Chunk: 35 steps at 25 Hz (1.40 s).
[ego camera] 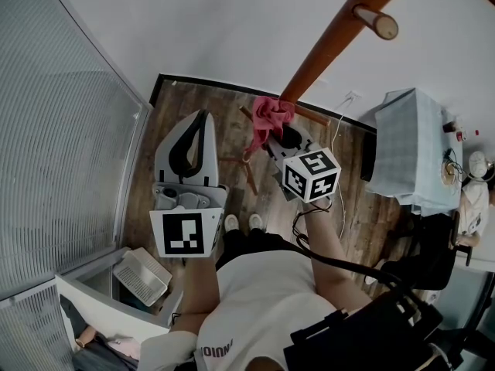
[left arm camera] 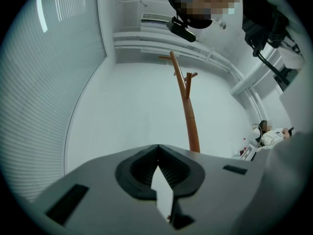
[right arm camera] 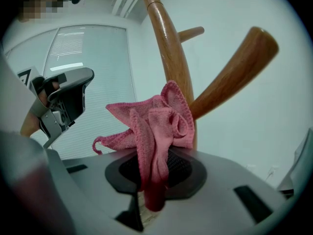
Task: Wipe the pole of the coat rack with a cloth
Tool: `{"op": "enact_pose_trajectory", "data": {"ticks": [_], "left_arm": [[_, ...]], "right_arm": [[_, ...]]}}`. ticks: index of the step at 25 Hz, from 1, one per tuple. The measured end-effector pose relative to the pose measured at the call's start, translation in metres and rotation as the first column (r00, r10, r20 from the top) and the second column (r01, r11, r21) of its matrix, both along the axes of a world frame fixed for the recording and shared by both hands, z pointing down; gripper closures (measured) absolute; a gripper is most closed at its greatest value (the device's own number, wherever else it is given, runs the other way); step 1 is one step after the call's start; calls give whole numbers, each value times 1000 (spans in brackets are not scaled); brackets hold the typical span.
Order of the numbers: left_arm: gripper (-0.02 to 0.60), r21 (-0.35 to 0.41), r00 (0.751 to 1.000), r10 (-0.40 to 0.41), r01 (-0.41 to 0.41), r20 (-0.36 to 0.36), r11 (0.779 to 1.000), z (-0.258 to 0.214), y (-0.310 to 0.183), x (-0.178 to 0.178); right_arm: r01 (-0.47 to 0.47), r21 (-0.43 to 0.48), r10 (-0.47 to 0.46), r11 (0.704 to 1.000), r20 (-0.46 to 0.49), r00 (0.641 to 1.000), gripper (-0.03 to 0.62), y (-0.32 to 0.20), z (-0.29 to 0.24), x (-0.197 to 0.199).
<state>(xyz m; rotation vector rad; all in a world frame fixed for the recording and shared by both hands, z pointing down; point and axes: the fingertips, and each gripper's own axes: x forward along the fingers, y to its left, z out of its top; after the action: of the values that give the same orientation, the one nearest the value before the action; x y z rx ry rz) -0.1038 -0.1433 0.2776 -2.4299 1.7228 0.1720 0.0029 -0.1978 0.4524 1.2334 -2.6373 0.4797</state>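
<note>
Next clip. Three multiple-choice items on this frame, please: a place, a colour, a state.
1. Where is the cloth? A in the left gripper; B in the right gripper; C in neither.
2. The cloth's colour? A pink; B blue; C white.
3. The left gripper is: A wide open; B shut on nothing; C shut on the cloth.
Answers: 1 B, its jaws pinch the cloth. 2 A, pink in the right gripper view. 3 B, its jaw tips meet with nothing between.
</note>
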Motion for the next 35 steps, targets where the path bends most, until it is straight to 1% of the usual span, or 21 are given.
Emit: {"op": "enact_pose_trajectory", "data": {"ticks": [17,26,31,35], "left_arm": [[568,-7,1000,13,-13,-3,1000,3,4,1],[568,4,1000,16,-16,-6,1000,1,10,0],[569,4,1000,8,-8,-8,1000,2,15,-6],[569,6,1000,6,-6,-6,1000,1,18,-6]], "right_arm": [[41,19,-41,999,-4,999,500,15,-8,-9],[73,33,-73,997,-9,997,500,26,-13,-17],[106,39,-106,994,-12,994,500,36,-15,-27],[158,36,-157,987,-23,987,500,46,-15,-36]]}}
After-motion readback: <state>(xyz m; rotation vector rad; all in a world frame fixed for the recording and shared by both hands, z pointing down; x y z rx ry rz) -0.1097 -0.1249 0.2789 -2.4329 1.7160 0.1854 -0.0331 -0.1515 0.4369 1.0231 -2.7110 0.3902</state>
